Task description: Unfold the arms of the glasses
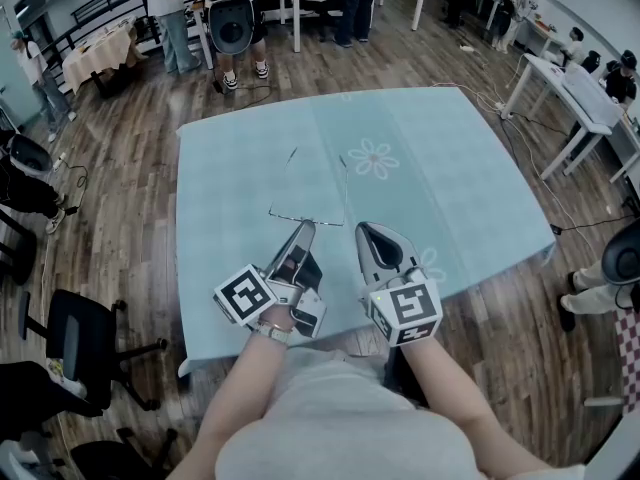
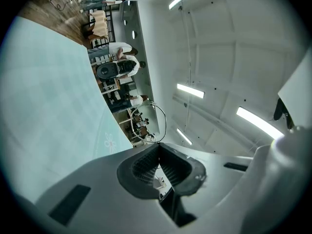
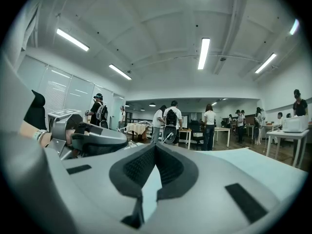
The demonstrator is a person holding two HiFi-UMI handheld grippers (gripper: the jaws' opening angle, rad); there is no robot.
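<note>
Left hand-held gripper (image 1: 303, 230) sits lower centre of the head view, jaws pressed together on the near edge of the thin wire-rimmed glasses (image 1: 285, 215). In the left gripper view (image 2: 158, 147) one lens rim (image 2: 165, 121) rises straight out of the closed tips, so I read it as a pinch on the front frame. Right hand-held gripper (image 1: 366, 230) is just right of it, jaws together with nothing between them (image 3: 155, 147), tip near the glasses' right corner and, as far as I can tell, not touching. The glasses are at the middle of the pale blue flower-print tabletop (image 1: 460, 178), front toward the person, two thin lines running toward the top of the frame. Judgement: those lines are the arms, and both look swung out or close to it. To do this step well, keep the left pinch on the frame and off the lens. Use the closed right tip as a blunt finger on the inner side of an arm near its hinge, and push outward only until it stops. Unclear: the hinges are too fine to make out, so full opening is unconfirmed. Whether the glasses rest on the cloth or are lifted off it cannot be told. The right gripper view shows the left hand-held gripper (image 3: 92, 140) at left, but no part of the glasses that I can be sure of.
</note>
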